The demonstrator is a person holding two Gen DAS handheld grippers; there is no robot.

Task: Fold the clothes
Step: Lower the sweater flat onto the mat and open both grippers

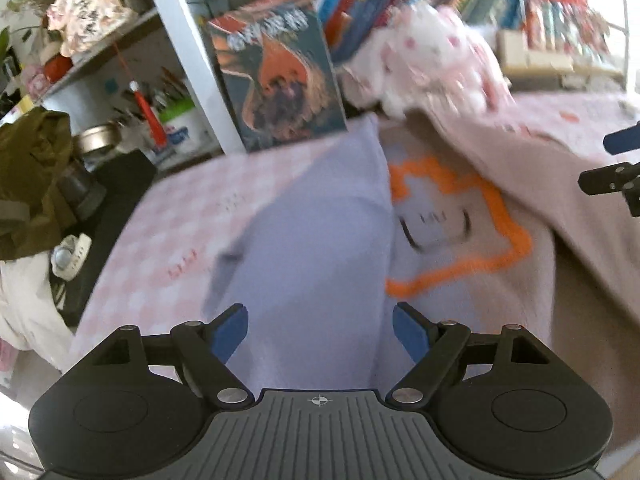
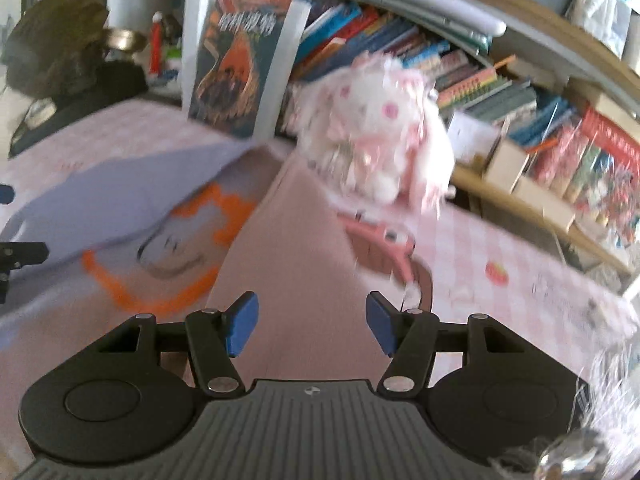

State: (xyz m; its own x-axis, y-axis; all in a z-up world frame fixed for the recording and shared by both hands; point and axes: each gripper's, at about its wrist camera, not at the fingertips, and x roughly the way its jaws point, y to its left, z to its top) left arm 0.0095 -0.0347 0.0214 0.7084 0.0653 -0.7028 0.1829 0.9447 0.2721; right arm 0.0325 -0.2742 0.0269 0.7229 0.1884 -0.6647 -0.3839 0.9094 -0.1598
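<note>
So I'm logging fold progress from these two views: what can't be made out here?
- Garment hem: left wrist view, hidden behind the open left hand-held gripper.
- Printed face: right wrist view, smeared by motion blur and partly under the folded lavender flap.
- Plush toy: blurred in both views.
- Book spines: titles too small.
- Right hand-held gripper: open, over the pink side.

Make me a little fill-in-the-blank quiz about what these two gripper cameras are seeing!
1. The outline printed on the garment is coloured ____.
2. Both the left gripper and the right gripper have their jaws ____.
3. The pads on the gripper fingers are coloured ____.
4. Behind the plush toy, the shelf holds rows of ____.

Missing words: orange; open; blue; books
</note>
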